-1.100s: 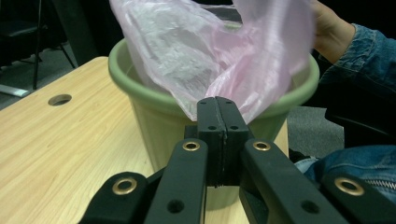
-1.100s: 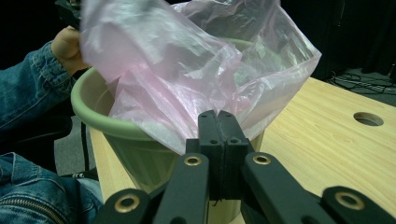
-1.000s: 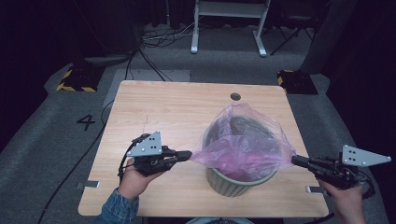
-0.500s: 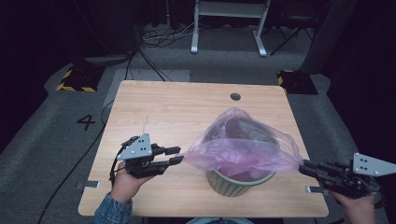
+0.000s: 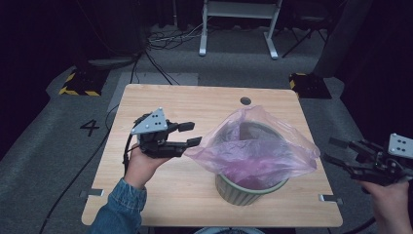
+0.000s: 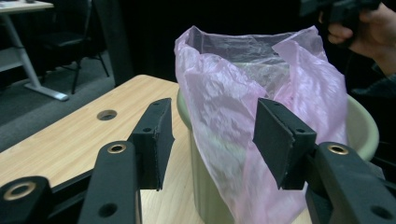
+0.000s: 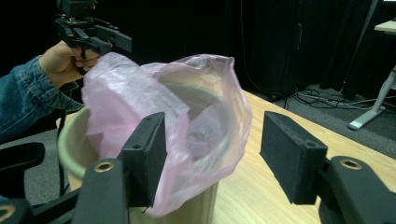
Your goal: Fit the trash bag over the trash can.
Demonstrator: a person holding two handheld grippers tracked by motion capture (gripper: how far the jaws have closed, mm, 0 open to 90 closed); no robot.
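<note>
- Standing near the desk (image 5: 160, 204)'s front edge, right of its middle, was a pale green bin (image 5: 243, 192) with a pink bag (image 5: 253, 151) set in it; the bag's mouth spread wide over the rim and stood up loose and crumpled above it.
- Hovering left of the bin, the left gripper (image 5: 192, 135) pointed at the bag's left corner; its jaws had just been opening and stood apart, released; in the left gripper view the bag (image 6: 233, 126) showed beyond the gap, with no pad pressing on it.
- Hanging off the desk's right edge, the right gripper (image 5: 333, 150) aimed at the bag's right corner, just beside it; its jaws had likewise just been opening and stood parted, released; in the right gripper view the film (image 7: 187, 135) bulged past the left pad, and the gap itself held nothing.
- Lying near the far edge, behind the bin, was a round hole (image 5: 245, 101) in the desk.
</note>
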